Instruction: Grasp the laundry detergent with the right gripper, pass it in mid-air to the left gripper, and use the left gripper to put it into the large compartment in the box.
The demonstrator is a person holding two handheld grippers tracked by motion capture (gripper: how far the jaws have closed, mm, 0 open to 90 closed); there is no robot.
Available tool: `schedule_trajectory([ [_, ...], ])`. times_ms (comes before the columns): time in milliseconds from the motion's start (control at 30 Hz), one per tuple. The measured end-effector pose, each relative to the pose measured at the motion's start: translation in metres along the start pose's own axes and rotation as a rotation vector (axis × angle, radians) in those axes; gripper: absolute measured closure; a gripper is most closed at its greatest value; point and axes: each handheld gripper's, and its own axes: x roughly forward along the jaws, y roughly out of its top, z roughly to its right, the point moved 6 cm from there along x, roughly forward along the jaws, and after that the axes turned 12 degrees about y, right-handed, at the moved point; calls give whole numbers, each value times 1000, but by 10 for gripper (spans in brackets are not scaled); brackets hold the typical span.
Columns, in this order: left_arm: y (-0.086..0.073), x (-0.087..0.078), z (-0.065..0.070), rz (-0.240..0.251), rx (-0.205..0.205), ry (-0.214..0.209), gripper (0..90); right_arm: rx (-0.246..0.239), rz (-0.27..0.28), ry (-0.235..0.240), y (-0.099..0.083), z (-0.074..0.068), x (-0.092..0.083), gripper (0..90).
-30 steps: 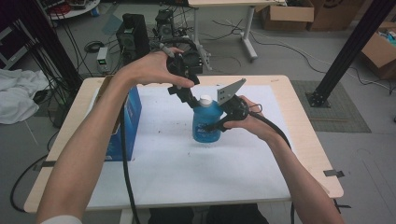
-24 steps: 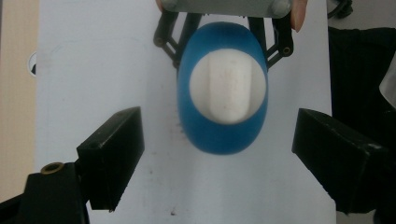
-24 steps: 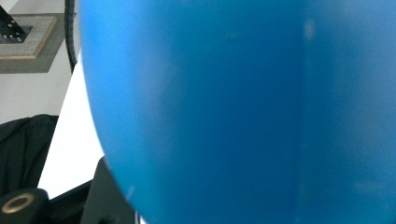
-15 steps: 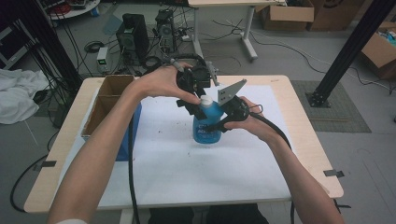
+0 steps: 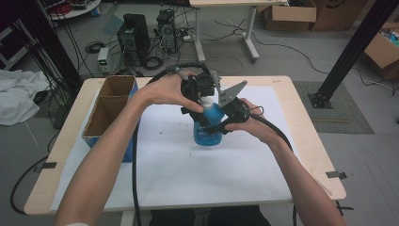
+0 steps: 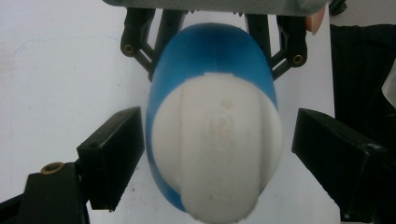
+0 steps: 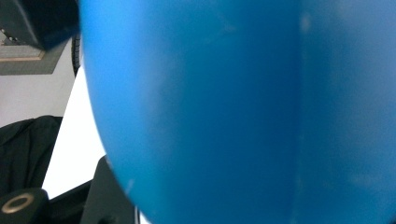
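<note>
Black jaws of the left gripper stand wide to either side of the white cap, not touching it, while the right gripper is clamped on the body of the blue bottle, which stands upright mid-table on the white sheet, well apart from the cardboard box. The plastic looks smooth, stiff and fairly light, probably slippery; the cap's flatter sides seem the best hold for twisting, with the body gripped firmly below.
</note>
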Motion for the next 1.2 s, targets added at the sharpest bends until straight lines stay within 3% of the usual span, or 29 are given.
schedule_trajectory([
  [1200, -3, 17, 3, -8, 9, 27, 289, 9, 7, 12, -3, -1, 5, 445],
])
